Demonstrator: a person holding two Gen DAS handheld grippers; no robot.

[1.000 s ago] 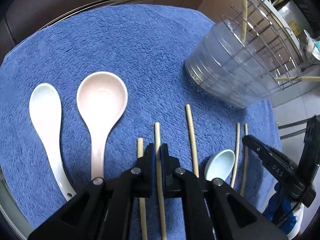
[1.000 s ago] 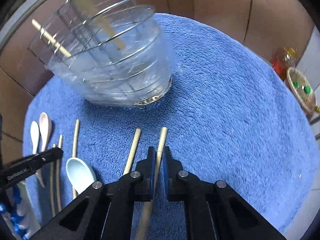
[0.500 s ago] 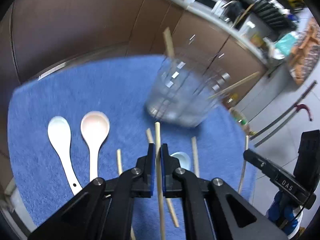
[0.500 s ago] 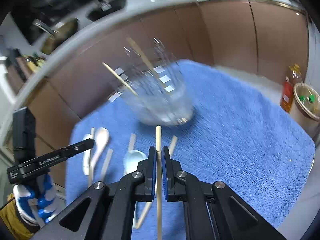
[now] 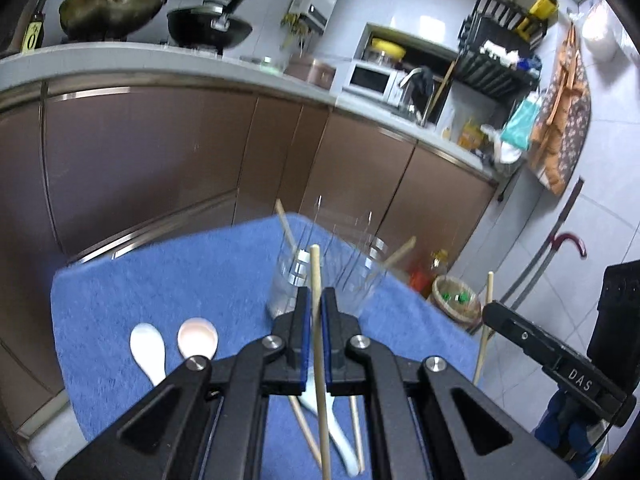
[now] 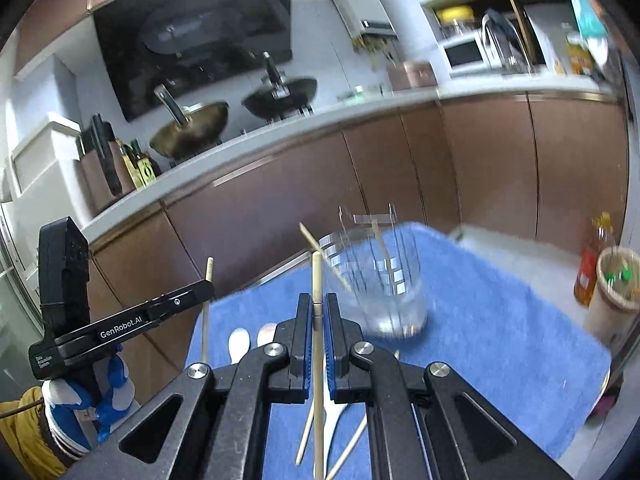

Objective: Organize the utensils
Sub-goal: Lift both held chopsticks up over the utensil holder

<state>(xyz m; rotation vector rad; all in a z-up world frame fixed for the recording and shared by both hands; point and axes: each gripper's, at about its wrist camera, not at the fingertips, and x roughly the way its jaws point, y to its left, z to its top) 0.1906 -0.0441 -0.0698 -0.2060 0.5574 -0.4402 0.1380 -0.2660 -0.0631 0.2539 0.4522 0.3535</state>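
Observation:
My left gripper point(image 5: 316, 300) is shut on a wooden chopstick point(image 5: 317, 280) and holds it upright, raised above the blue towel point(image 5: 160, 280). My right gripper point(image 6: 317, 306) is shut on another wooden chopstick point(image 6: 317, 276), also raised and upright. A clear plastic holder point(image 5: 352, 276) with two chopsticks in it stands on the towel just beyond both grippers; it also shows in the right wrist view point(image 6: 380, 280). A white spoon point(image 5: 148, 348) and a pink spoon point(image 5: 198, 336) lie on the towel at the left. A pale blue spoon point(image 5: 340, 432) and loose chopsticks point(image 5: 304, 428) lie below my left gripper.
Brown kitchen cabinets point(image 5: 160, 160) and a counter with two woks point(image 5: 208, 28) stand behind the table. A wicker bin point(image 6: 616, 292) and an oil bottle point(image 6: 588, 276) stand on the floor at the right. The other gripper shows in each view point(image 5: 560, 364) point(image 6: 120, 324).
Both grippers have lifted their chopsticks off the towel and tilted up, so the views now look across the kitchen. The holder now sits just past the chopstick tips.

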